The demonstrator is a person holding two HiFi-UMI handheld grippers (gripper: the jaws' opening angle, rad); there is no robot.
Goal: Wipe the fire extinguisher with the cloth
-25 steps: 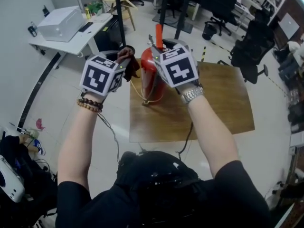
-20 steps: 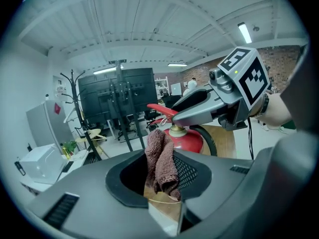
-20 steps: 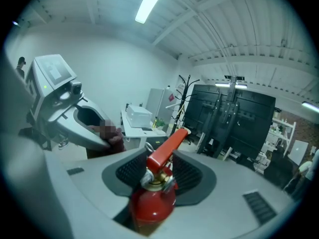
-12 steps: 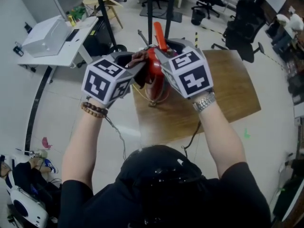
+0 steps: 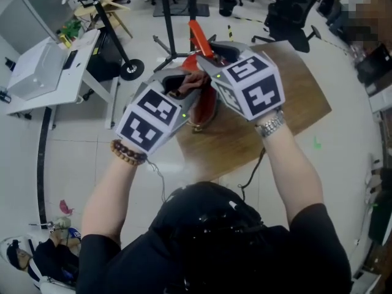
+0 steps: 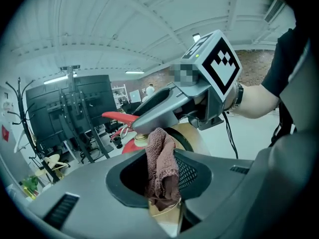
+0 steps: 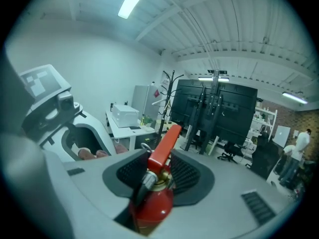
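pale office floor, with a square wooden desk (image 5: 297, 100) in its middle, shown only by the head view. found the fire extinguisher (image 5: 206, 105) there over the desk's left part, leaning, base hidden, mostly covered by both marker cubes. read the left tongs (image 6: 158, 183) only from the left gripper view: narrowed onto a bunched brownish-pink cloth (image 6: 162, 153), held upright just beside the extinguisher's brass neck. read the right tongs (image 7: 158, 178) only from the right gripper view: wide, just been closing, clamped about the red shoulder under the valve, with the red lever sticking up between them. spotted a white box (image 7: 124, 115) on a white side desk in both the head and right gripper views.
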